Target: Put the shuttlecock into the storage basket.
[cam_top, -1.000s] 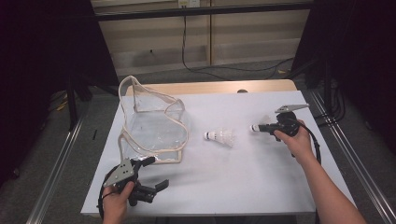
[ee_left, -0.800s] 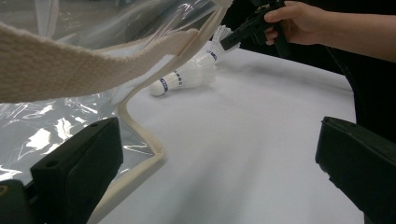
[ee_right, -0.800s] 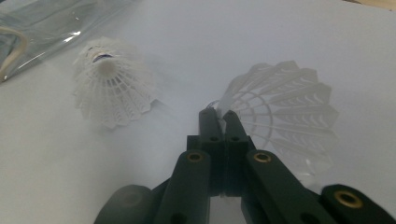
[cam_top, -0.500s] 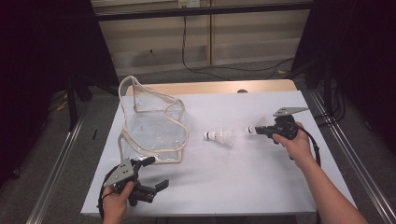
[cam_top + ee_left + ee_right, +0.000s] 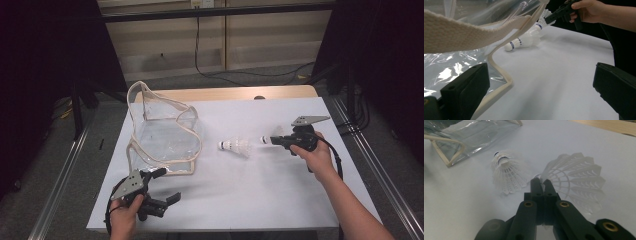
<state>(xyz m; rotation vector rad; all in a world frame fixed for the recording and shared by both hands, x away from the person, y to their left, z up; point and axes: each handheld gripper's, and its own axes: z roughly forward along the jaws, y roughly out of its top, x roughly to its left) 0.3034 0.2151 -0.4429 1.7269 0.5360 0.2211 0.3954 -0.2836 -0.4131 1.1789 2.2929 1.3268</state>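
While the white desk (image 5: 280, 200) carries the work, nothing is seen yet inside the clear pouch (image 5: 162, 132), which lies open and slumped at about ten o'clock on the desk, its cream-trimmed mouth turned toward three o'clock. The packing is therefore judged barely begun: one shuttlecock has been gripped, none has been stowed. The left claw (image 5: 167, 187) is held at seven o'clock, just beside the pouch's near edge, with its jaws apart and nothing between them; the pouch is not yet held open. The right claw (image 5: 272, 141) is kept at three o'clock, closed tight on the skirt of the held shuttlecock (image 5: 576, 180). The loose shuttlecock (image 5: 236, 146) is left lying on its side near the centre, between pouch and right claw, cork toward the pouch. Both carries remain to be done.
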